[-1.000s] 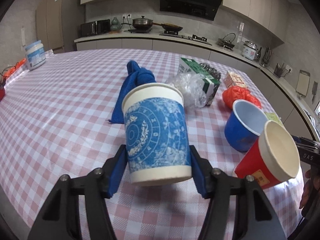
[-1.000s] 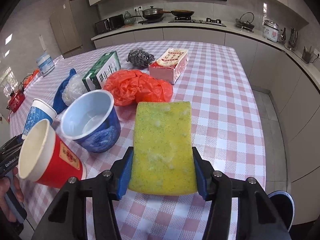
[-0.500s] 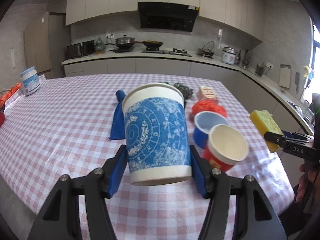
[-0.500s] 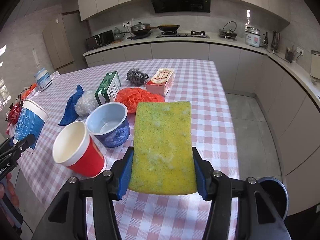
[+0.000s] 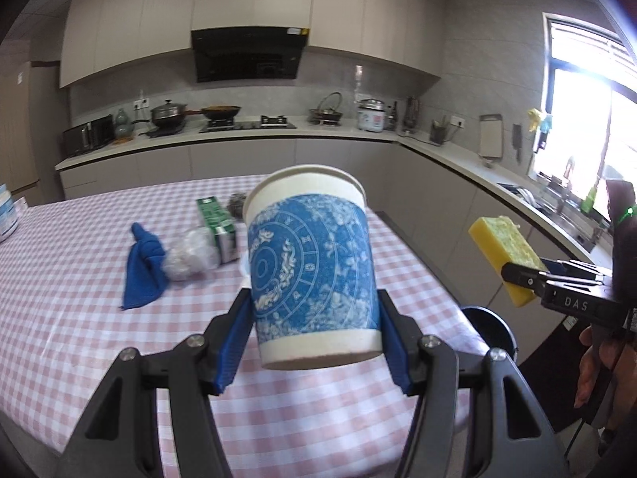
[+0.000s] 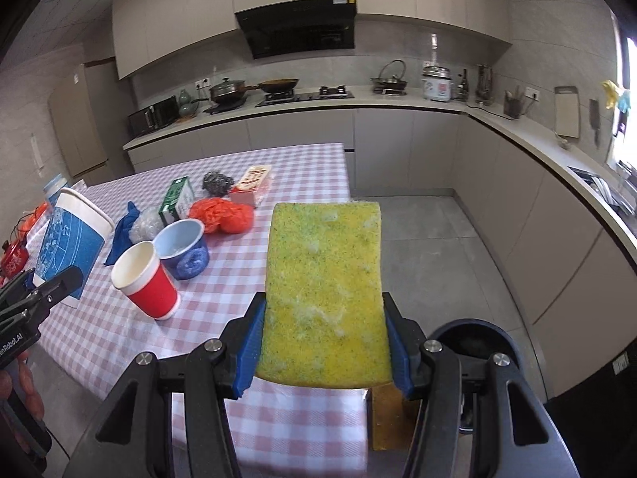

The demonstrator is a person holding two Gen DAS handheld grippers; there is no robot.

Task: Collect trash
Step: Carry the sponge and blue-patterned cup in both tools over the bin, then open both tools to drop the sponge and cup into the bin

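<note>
While each claw keeps pinching, cup (image 5: pixel 310 267) and sponge (image 6: pixel 324 298) have risen off the table (image 6: pixel 119 330)

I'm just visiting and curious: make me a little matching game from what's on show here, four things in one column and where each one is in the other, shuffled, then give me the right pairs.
Things
1. blue patterned cup
2. yellow sponge
3. red cup
4. trash bin

Places
A. standing on the checked tablecloth, beside the blue bowl
B. on the floor past the table's edge
C. clamped in the right gripper
D. clamped in the left gripper

Pairs: 1-D, 2-C, 3-A, 4-B
</note>
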